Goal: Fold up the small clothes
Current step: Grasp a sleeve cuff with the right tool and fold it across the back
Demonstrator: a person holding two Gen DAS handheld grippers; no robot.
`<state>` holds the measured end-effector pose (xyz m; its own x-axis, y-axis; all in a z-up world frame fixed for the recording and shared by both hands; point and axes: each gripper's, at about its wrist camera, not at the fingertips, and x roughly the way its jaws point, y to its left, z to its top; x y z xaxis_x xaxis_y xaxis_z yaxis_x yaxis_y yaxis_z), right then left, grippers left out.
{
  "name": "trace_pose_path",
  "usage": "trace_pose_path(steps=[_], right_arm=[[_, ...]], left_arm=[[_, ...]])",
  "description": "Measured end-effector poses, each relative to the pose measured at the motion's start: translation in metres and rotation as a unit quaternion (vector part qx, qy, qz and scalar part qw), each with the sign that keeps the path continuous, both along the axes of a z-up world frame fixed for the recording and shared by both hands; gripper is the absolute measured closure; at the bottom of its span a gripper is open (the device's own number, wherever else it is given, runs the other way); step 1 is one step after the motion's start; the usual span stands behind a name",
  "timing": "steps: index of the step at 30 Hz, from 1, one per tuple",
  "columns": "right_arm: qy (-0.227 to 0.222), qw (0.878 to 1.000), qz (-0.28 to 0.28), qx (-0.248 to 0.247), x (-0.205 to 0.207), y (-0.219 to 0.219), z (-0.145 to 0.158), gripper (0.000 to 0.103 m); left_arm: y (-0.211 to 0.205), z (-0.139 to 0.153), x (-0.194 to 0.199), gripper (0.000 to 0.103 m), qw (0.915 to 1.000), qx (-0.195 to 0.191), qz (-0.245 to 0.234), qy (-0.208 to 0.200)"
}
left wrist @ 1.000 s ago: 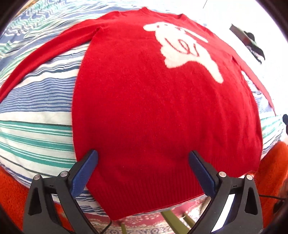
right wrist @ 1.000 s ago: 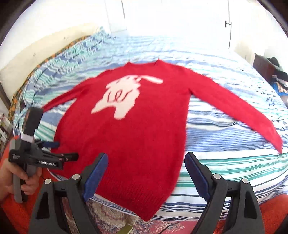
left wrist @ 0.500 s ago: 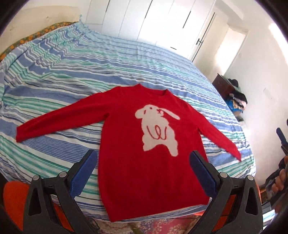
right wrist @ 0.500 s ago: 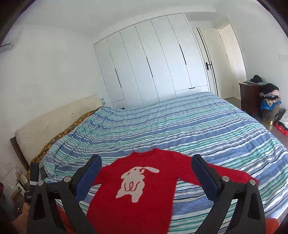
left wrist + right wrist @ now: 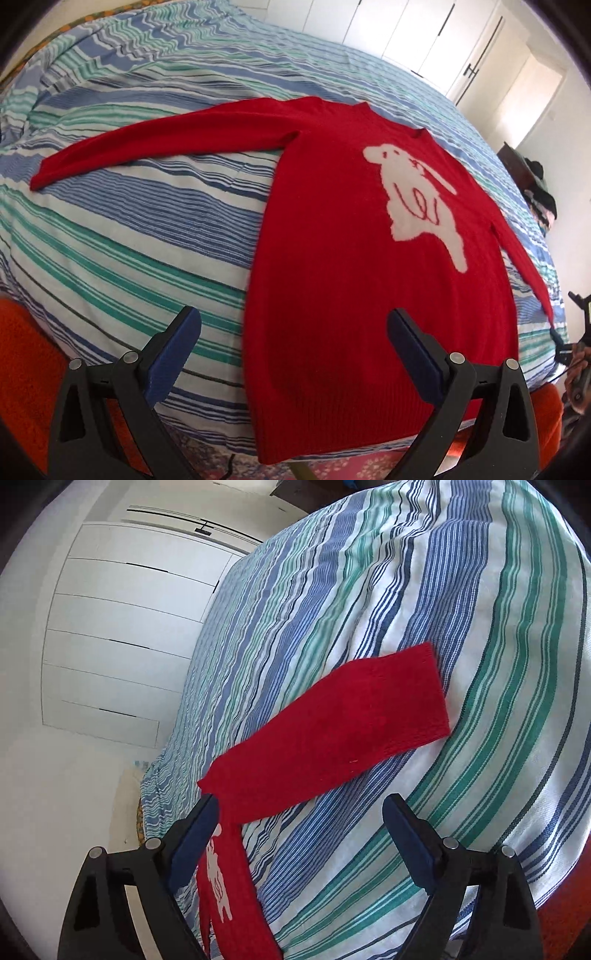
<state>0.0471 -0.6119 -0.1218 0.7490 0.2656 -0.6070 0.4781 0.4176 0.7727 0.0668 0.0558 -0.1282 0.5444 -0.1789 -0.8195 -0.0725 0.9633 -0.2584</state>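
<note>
Red sweater (image 5: 332, 266) lay flat on the striped bed (image 5: 129, 229), front up, white bunny (image 5: 417, 199) showing on the chest. Left sleeve (image 5: 155, 147) stretched out sideways across the stripes; right sleeve (image 5: 332, 727) stretched out the other way, cuff flat on the cover. Left tool (image 5: 291, 350) hung over the sweater's bottom left edge, blue pads (image 5: 177, 350) wide apart, gripping nothing, not touching the cloth. Right tool (image 5: 299, 834) hung over the right sleeve near the shoulder, rolled sideways, pads (image 5: 406, 838) apart and closing a bit, nothing pinched. White cupboard doors (image 5: 122, 635) stood behind the bed.
</note>
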Motion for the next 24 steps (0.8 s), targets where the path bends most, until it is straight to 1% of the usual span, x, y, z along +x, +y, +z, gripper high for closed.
trace_pose_path(steps=[1, 2, 4, 5, 8, 10, 11, 12, 13, 15, 17, 20, 22, 24], right_arm=[[0.017, 1.0, -0.017, -0.009, 0.0, -0.005, -0.005, 0.014], [0.023, 0.999, -0.035, -0.015, 0.0, -0.01, -0.009, 0.015], [0.027, 0.997, -0.063, -0.025, 0.002, -0.022, -0.014, 0.015], [0.034, 0.996, -0.076, -0.029, 0.003, -0.027, -0.016, 0.018], [0.039, 0.992, -0.114, -0.024, 0.003, -0.039, -0.025, 0.019], [0.046, 0.991, -0.118, -0.033, 0.006, -0.042, -0.028, 0.028], [0.056, 0.991, -0.114, -0.047, 0.008, -0.042, -0.028, 0.044], [0.069, 0.99, -0.107, -0.062, 0.011, -0.042, -0.027, 0.058], [0.084, 0.988, -0.1, -0.076, 0.014, -0.042, -0.026, 0.09], [0.075, 0.99, -0.096, -0.075, 0.016, -0.039, -0.016, 0.091], [0.045, 0.992, -0.076, -0.091, 0.025, -0.031, 0.013, 0.091], [-0.027, 0.994, -0.009, -0.11, 0.058, 0.0, 0.074, 0.091], [-0.077, 0.99, 0.049, -0.112, 0.088, 0.032, 0.114, 0.091], [-0.121, 0.98, 0.113, -0.114, 0.122, 0.075, 0.149, 0.091]], left_arm=[[0.002, 0.0, 0.002, 0.002, 1.0, -0.007, 0.005, 0.0], [0.003, 0.0, 0.003, 0.002, 0.9999, -0.011, 0.008, -0.002], [0.003, 0.0, 0.003, 0.002, 0.9999, -0.006, 0.009, -0.005], [0.003, -0.001, 0.002, 0.002, 1.0, 0.0, 0.008, -0.004], [0.004, -0.008, 0.002, 0.002, 1.0, 0.001, 0.007, 0.004], [0.006, -0.014, 0.002, 0.002, 0.9999, -0.004, 0.009, 0.013], [0.007, -0.016, 0.003, 0.002, 0.9998, -0.005, 0.01, 0.018], [0.008, -0.017, 0.003, 0.002, 0.9997, -0.006, 0.011, 0.021], [0.01, -0.017, 0.003, 0.002, 0.9997, -0.008, 0.013, 0.021], [0.014, -0.014, 0.0, 0.002, 0.9997, -0.016, 0.016, 0.013], [0.017, -0.013, -0.001, 0.002, 0.9995, -0.024, 0.018, 0.008], [0.018, -0.015, 0.002, 0.002, 0.9992, -0.035, 0.015, 0.011], [0.017, -0.015, 0.005, 0.002, 0.9994, -0.033, 0.01, 0.009], [0.017, -0.013, 0.005, 0.002, 0.9994, -0.033, 0.007, 0.004]])
